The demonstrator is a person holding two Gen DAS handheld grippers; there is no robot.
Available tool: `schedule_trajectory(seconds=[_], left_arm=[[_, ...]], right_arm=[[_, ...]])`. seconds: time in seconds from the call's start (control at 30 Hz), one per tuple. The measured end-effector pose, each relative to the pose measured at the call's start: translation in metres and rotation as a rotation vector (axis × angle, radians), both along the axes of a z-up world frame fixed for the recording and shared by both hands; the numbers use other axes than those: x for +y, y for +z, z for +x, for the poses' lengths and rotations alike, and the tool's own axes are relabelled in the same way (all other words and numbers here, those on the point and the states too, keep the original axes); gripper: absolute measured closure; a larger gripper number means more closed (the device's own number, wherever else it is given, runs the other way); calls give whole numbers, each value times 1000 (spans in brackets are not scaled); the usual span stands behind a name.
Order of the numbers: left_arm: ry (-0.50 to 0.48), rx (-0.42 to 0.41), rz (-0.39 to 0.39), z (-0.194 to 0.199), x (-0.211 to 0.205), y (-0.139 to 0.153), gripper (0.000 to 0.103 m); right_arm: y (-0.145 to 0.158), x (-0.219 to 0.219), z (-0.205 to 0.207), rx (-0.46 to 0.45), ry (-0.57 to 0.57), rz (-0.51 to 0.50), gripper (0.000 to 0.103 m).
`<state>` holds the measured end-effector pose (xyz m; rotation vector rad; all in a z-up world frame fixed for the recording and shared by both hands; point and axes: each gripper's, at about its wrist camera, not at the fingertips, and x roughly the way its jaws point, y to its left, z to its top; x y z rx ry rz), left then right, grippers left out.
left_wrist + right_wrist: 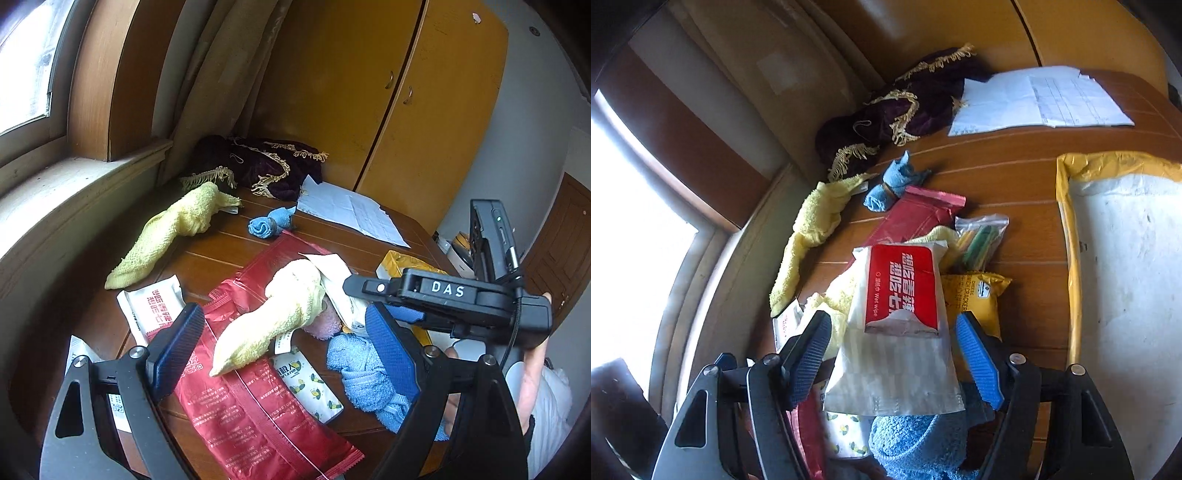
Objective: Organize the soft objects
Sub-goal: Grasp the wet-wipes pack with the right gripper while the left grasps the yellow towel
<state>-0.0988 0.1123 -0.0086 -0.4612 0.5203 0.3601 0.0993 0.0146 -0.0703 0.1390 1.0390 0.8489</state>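
Note:
In the left wrist view, my left gripper (284, 350) is open above a rolled yellow towel (273, 321) that lies on a long red packet (258, 387). A crumpled blue towel (362, 373) and a pink cloth (325, 323) lie just right of it. My right gripper (373, 295) reaches in from the right, over a white packet. In the right wrist view, my right gripper (894, 360) is open, its fingers flanking a white wet wipe packet (901, 325) with a red label. That packet lies over the blue towel (912, 443).
On the wooden table (221, 254), another yellow towel (166, 232) and a small rolled blue cloth (269, 225) lie farther back. Behind them are a purple fringed cloth (258, 162) and paper sheets (351, 214). A yellow snack packet (979, 295), zip bag (979, 240) and yellow-edged mailer (1126, 258) lie right.

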Motion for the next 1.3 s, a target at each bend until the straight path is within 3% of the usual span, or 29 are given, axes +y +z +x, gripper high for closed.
schedule_trajectory(seconds=[0.27,0.33,0.6,0.73,0.83,0.93,1.1,1.3], left_arm=[[3,9,10,13,9,6,14],[-32,67,19,30,9,5,14],[-139,231,109,84,-4,-11,14],[-161,284,123,104,-9,-22,26],[-147,352,120,111,-8,-34,48],[-135,387,120,111,-6,-43,63],[-128,331,60,100,-3,-40,69],[-129,170,-75,75,4,-23,69]], right_arm=[[0,-7,-8,-14,-5,9,48],[5,-18,-10,-14,-9,76,49],[25,-41,-20,-64,-59,169,49],[26,-56,-18,-94,-138,141,49],[17,-67,-11,-46,-150,177,50],[13,-71,-9,-37,-155,198,50],[17,-74,-16,-83,-140,206,50],[15,-79,-14,-61,-106,292,50]])
